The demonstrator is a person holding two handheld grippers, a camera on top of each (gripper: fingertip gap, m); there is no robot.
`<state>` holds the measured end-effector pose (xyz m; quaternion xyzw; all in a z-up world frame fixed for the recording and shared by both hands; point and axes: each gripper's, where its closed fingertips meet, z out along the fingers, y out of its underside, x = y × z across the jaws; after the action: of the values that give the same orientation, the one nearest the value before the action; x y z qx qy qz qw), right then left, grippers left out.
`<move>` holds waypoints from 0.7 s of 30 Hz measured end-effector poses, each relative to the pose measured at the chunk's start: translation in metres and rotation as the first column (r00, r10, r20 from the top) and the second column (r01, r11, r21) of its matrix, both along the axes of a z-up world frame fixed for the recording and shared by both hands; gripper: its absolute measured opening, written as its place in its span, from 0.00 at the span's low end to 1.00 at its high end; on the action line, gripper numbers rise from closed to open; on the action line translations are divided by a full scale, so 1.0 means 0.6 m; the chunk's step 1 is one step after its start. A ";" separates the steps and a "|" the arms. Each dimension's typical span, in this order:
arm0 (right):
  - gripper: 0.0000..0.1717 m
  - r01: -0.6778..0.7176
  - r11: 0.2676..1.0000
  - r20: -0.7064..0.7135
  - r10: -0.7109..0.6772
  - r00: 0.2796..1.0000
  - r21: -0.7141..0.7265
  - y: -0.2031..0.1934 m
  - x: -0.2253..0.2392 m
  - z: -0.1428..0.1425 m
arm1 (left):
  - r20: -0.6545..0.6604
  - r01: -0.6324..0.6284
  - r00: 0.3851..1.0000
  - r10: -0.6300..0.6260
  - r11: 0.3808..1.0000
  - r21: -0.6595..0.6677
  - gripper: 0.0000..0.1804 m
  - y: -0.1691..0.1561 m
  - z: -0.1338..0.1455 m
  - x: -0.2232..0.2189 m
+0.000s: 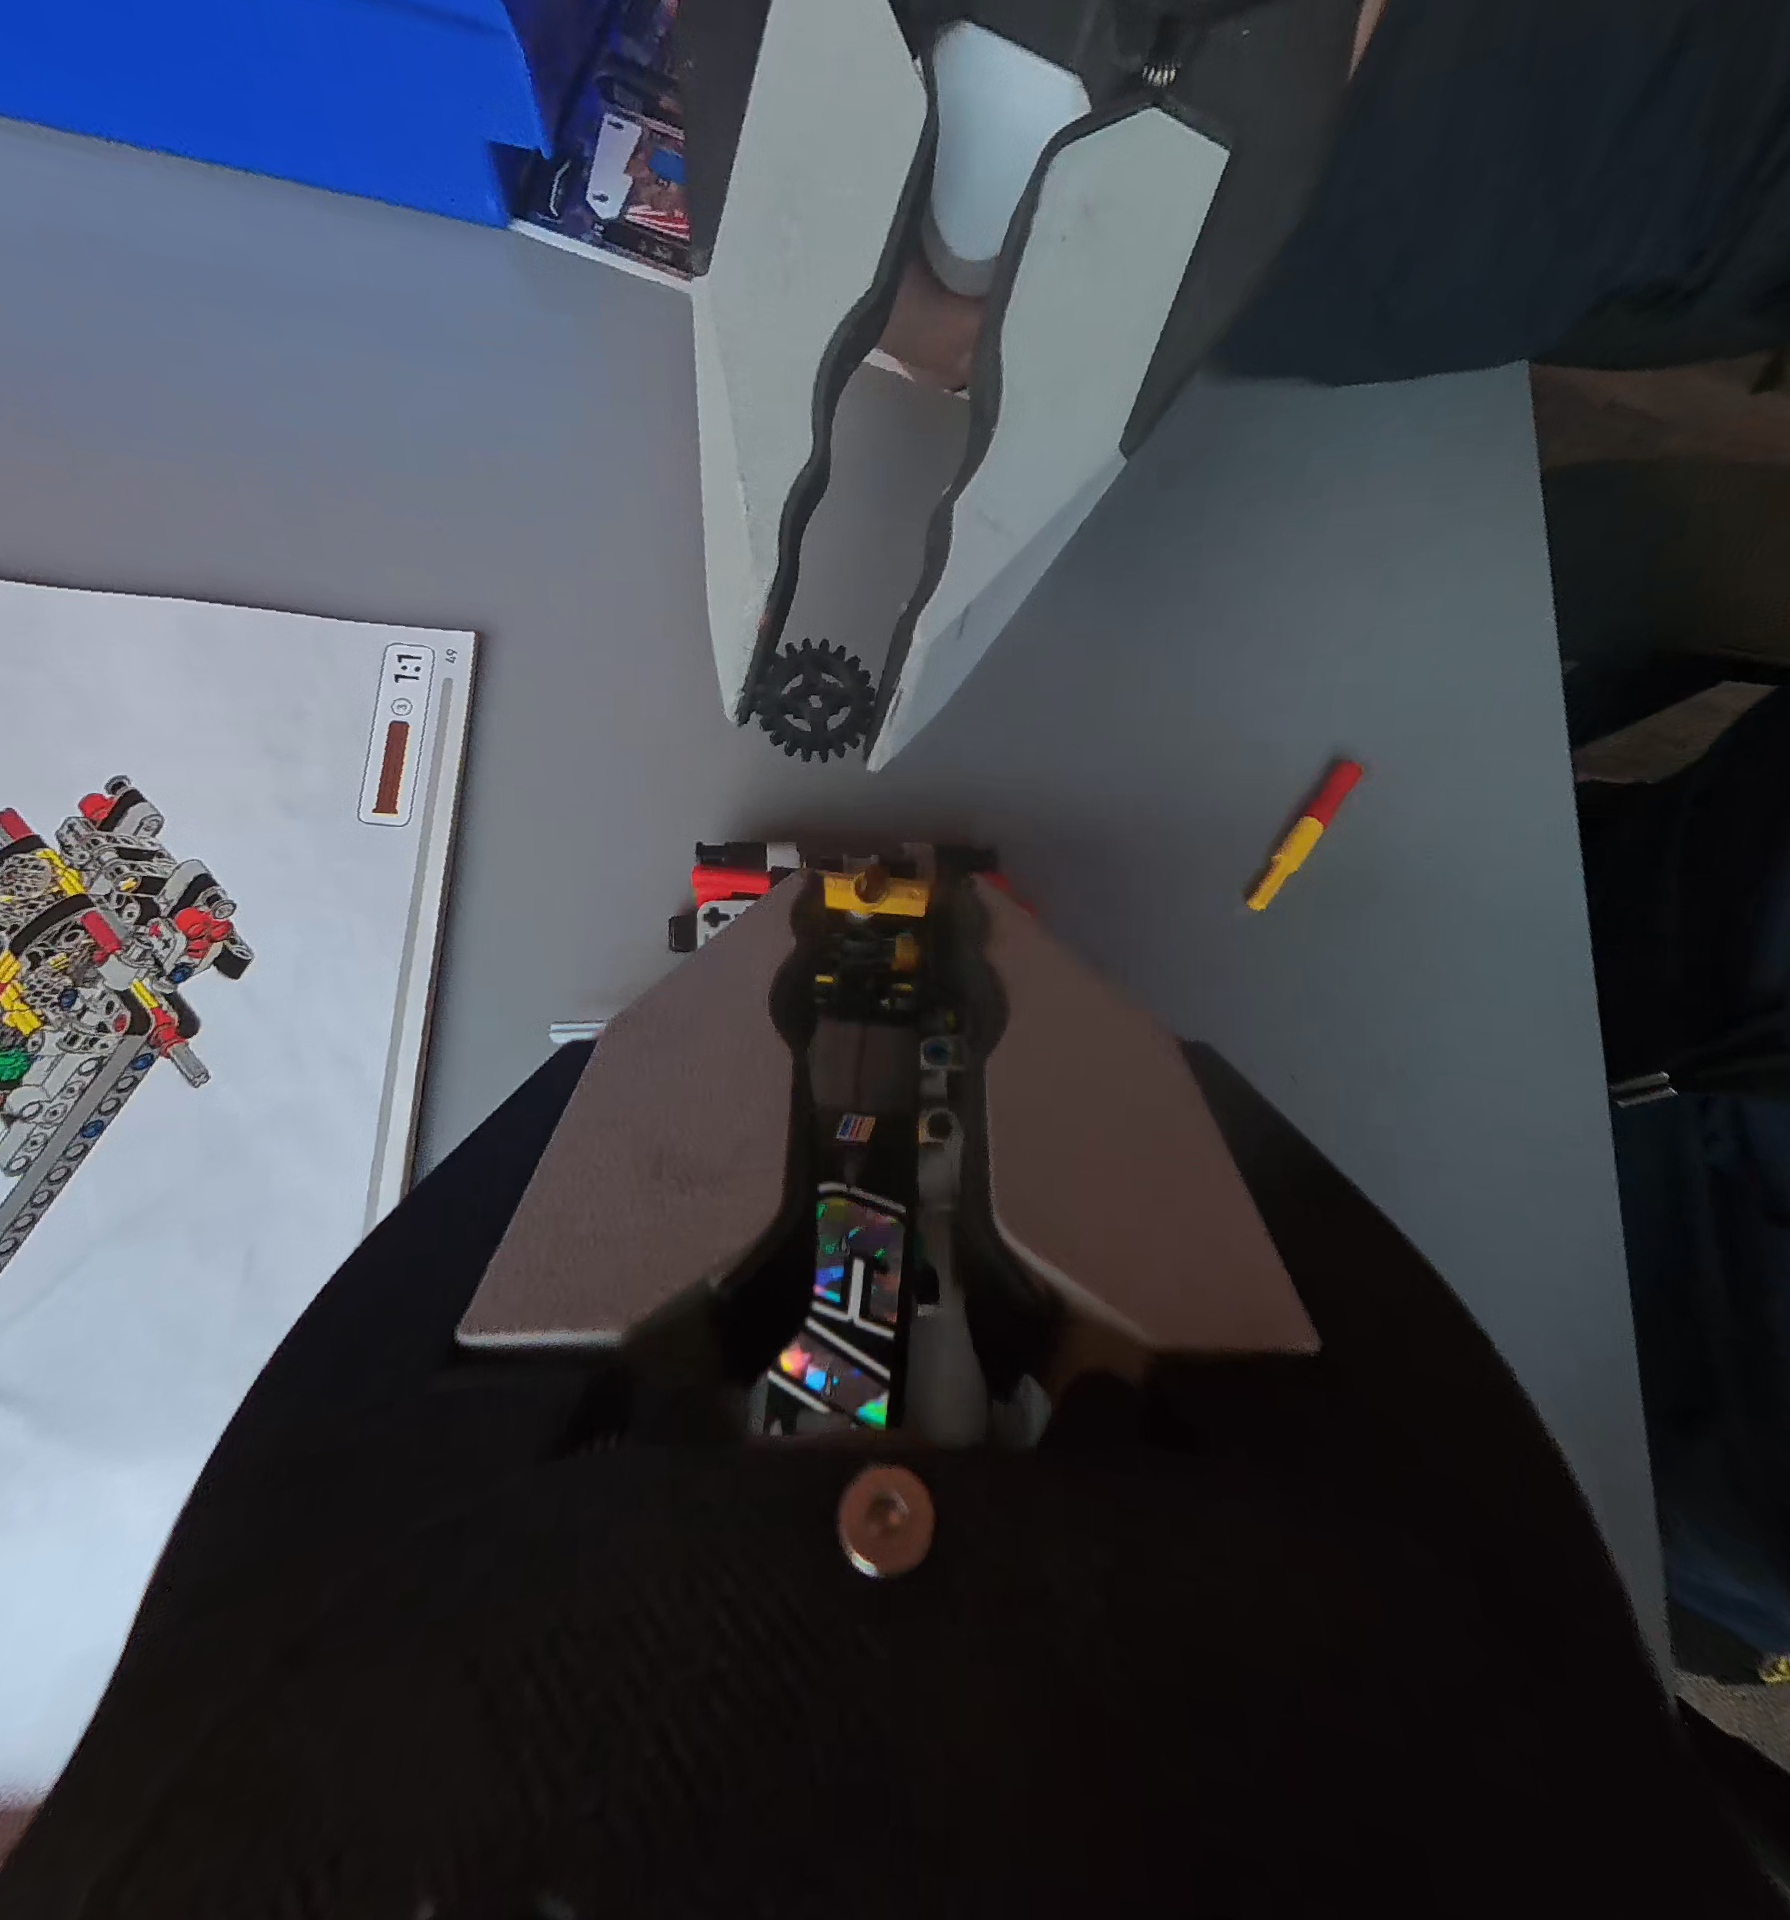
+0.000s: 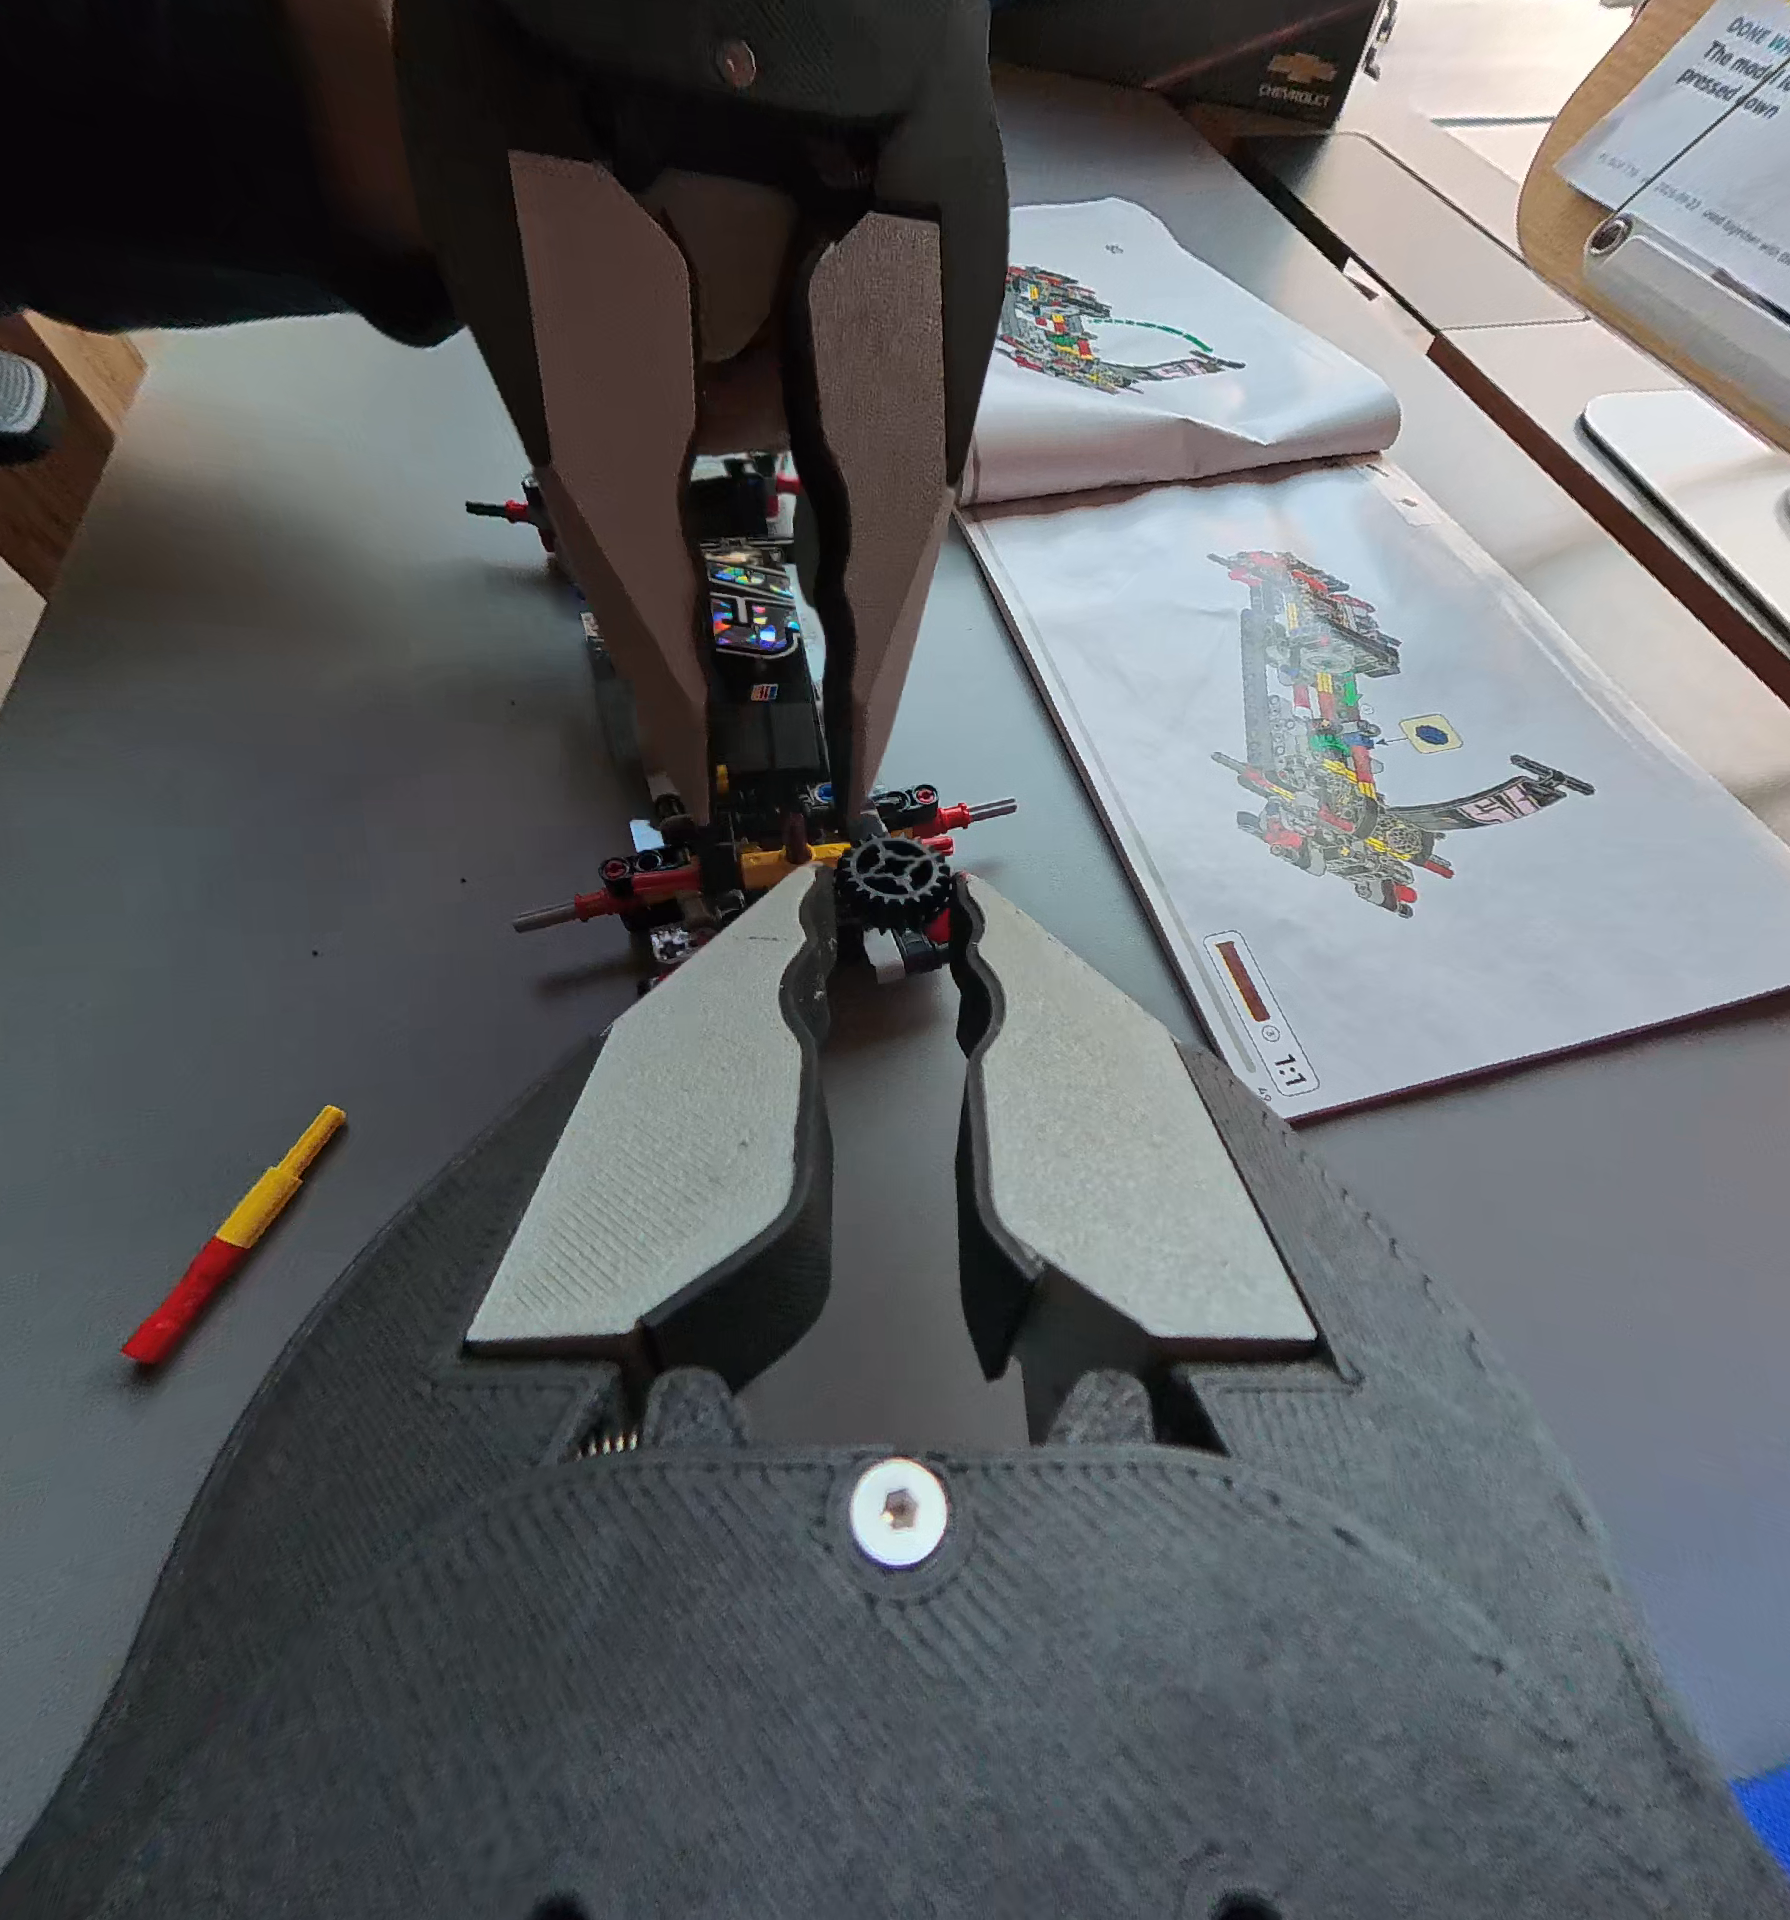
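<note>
The right gripper (image 2: 886, 894) is clamped on a small black plastic toothed gear wheel (image 2: 888, 871), its two grey fingertips pressing the wheel's toothed rim from either side so that the wheel stands on edge with its spoked face toward the camera; the left wrist view shows the same wheel (image 1: 813, 698) pinched at those tips.

Just beyond the wheel, on the grey table (image 2: 247, 831), lies a long, narrow black brick-built model chassis (image 2: 766, 727) with red, yellow and grey parts. Its long axis runs straight away from the right gripper, toward the left one. At its near end a short dark brown axle stub (image 2: 795, 836) stands upright out of a yellow cross piece (image 2: 766, 862). The stub lies just left of the wheel and slightly beyond it, near but apart.

The left gripper (image 1: 865, 883) straddles that end of the chassis from the opposite side, its tan fingers on either flank. Whether they press the chassis cannot be told.

A red-and-yellow pin (image 2: 236, 1236) lies well apart; an open instruction booklet (image 2: 1493, 935) lies beside the chassis.
</note>
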<state>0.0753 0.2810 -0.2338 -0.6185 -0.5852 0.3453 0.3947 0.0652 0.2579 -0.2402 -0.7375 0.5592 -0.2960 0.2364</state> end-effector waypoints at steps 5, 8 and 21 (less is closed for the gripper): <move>0.11 -0.016 1.000 -0.013 0.016 1.000 -0.003 -0.011 -0.007 0.008 | 0.048 -0.041 0.998 0.039 0.998 0.042 0.12 0.010 0.028 -0.024; 0.11 -0.011 1.000 0.003 0.011 1.000 0.010 -0.017 -0.014 0.007 | 0.101 -0.074 0.992 0.069 0.996 0.044 0.09 0.014 0.037 -0.023; 0.11 -0.030 0.985 -0.005 0.031 0.999 0.169 -0.034 -0.033 0.013 | 0.162 0.087 0.978 -0.134 0.960 0.266 0.12 -0.003 0.034 0.003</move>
<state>0.0554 0.2606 -0.2257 -0.5722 -0.6203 0.3029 0.4427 0.0671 0.2561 -0.2198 -0.6386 0.6099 -0.2984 0.3621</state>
